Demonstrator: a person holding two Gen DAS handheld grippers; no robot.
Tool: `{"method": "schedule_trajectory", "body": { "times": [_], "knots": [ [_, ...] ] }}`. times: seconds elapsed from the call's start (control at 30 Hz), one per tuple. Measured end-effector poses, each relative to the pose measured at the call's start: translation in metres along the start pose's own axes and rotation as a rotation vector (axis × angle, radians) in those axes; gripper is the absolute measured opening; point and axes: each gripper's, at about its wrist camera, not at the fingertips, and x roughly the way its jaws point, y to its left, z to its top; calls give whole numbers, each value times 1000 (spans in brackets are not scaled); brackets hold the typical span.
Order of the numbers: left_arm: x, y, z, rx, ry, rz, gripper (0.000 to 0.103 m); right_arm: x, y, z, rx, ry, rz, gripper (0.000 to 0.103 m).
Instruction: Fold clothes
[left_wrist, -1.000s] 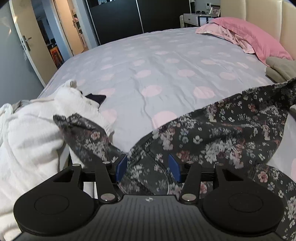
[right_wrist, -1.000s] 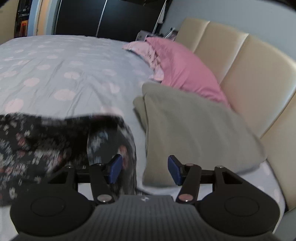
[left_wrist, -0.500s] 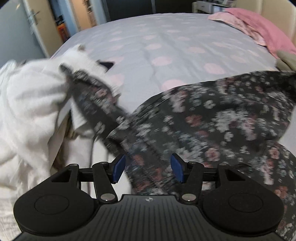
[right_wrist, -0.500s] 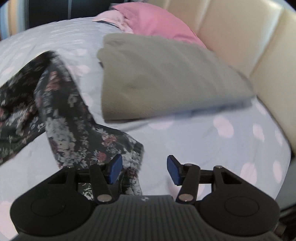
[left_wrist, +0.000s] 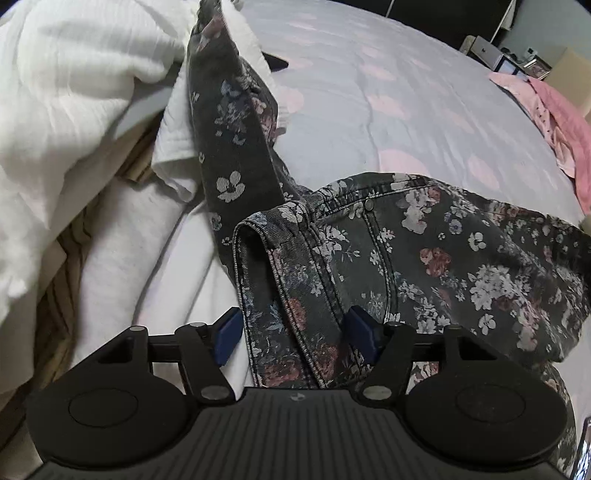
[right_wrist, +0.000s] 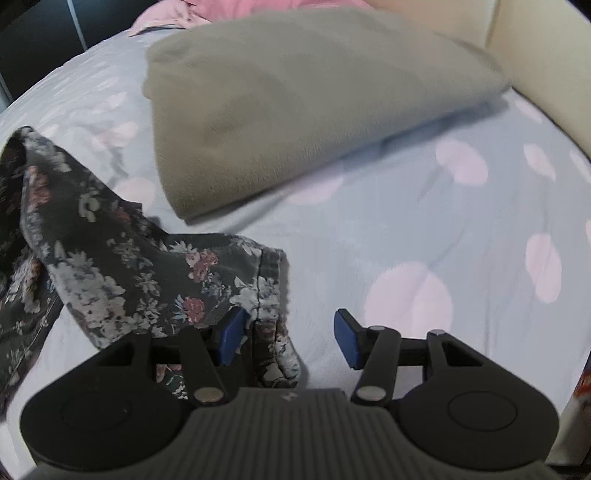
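The floral jeans (left_wrist: 424, 236), stretched above the polka-dot bedspread (left_wrist: 369, 92) a second ago, now lie on it, waistband nearest the left gripper (left_wrist: 295, 332) and leg hem (right_wrist: 266, 280) by the right gripper (right_wrist: 288, 336). Both grippers stand wide apart with cloth lying loose between the pads, so the pants seem laid out for folding. A white blanket (left_wrist: 66, 92) lies left, a folded olive blanket (right_wrist: 295, 103) beyond.
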Motion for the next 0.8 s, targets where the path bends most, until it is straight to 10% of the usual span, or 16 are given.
{"method": "schedule_trajectory", "body": {
  "times": [0.17, 0.8],
  "knots": [
    [-13, -15, 0, 81, -38, 42, 10, -6, 15, 0, -55, -13, 15, 17],
    [-141, -17, 22, 57, -317, -69, 4, -125, -8, 24, 23, -437, -140, 15]
  ]
}}
